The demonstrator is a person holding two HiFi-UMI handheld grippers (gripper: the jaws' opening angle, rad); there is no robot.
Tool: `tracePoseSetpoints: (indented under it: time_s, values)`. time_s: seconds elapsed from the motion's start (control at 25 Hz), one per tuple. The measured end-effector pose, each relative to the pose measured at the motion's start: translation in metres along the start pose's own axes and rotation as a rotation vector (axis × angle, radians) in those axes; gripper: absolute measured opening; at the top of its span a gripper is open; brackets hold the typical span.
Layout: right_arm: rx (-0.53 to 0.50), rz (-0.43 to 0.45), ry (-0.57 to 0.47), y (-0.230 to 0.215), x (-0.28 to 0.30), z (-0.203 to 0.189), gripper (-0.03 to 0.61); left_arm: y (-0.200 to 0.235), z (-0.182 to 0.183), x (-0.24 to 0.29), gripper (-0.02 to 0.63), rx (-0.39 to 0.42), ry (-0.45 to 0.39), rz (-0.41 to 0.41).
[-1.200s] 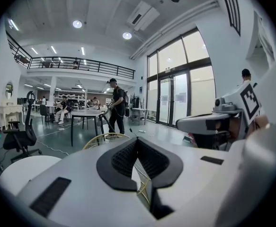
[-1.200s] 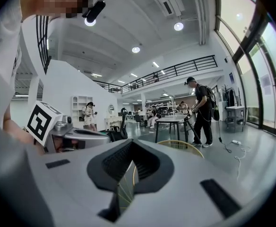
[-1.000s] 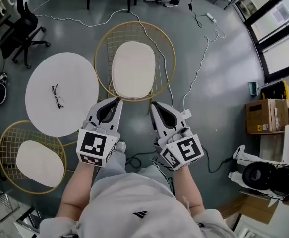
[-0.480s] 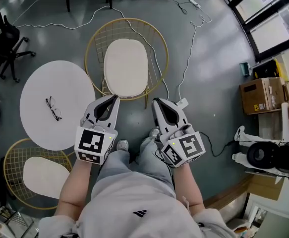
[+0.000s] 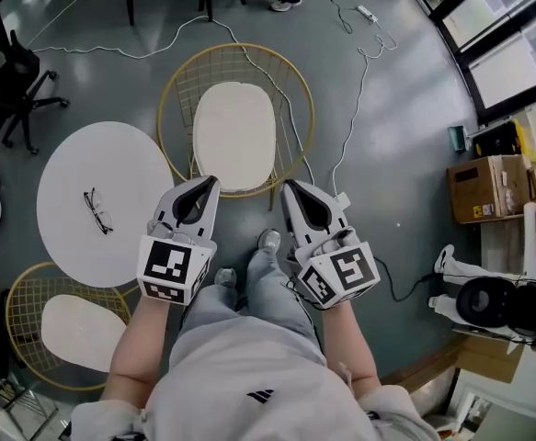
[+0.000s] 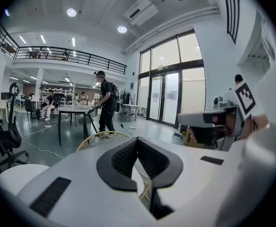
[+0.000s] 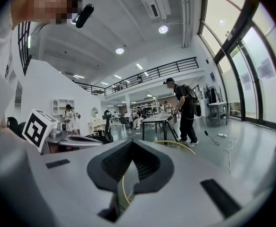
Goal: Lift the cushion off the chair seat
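Both grippers are held out side by side in front of the person, the left gripper (image 5: 210, 183) and the right gripper (image 5: 290, 187) pointing toward the chair, well short of it.

Grey floor (image 5: 396, 163) fills the head view. A round white table (image 5: 84, 242) stands left of the person. Straight ahead is the gold wire chair (image 5: 199, 70), and the oval cream cushion (image 5: 234, 136) lies flat on its seat, inside the wire bowl. A second, similar chair (image 5: 15, 292) sits at lower left. A white cable (image 5: 341, 150) trails over the floor to the right of the chair ahead, and a pair of glasses (image 5: 97, 209) lies on the table.

The cushion looks like a thin padded seat pad: probably light and soft, likely to droop if lifted from one point. The near edge, the one facing the person, seems easiest to reach; a pinch at each side of it, one gripper apiece, should keep the pad level as it rises clear of the wire rim.

Neither gripper holds or touches anything. In the left gripper view the jaws are together with nothing in between, and the right gripper view shows the same. They would have to be opened before any pinch on the pad's edge.
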State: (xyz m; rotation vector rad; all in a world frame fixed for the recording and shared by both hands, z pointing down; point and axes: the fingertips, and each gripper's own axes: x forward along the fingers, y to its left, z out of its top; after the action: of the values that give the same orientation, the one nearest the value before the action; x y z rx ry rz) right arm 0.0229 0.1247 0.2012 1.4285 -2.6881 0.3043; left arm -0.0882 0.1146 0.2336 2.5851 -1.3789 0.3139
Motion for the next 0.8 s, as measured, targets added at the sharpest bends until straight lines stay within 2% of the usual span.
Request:
tracePoseSetpoints:
  time_s: [0.32, 0.8]
  values:
    - [-0.014, 0.067, 0.022, -0.039, 0.020, 0.007, 0.009, -0.002, 0.009, 0.039, 0.012, -0.025, 0.005, 0.055]
    - [-0.029, 0.185, 0.030, -0.097, 0.042, 0.019, 0.009, -0.008, 0.023, 0.084, 0.012, -0.065, -0.009, 0.188]
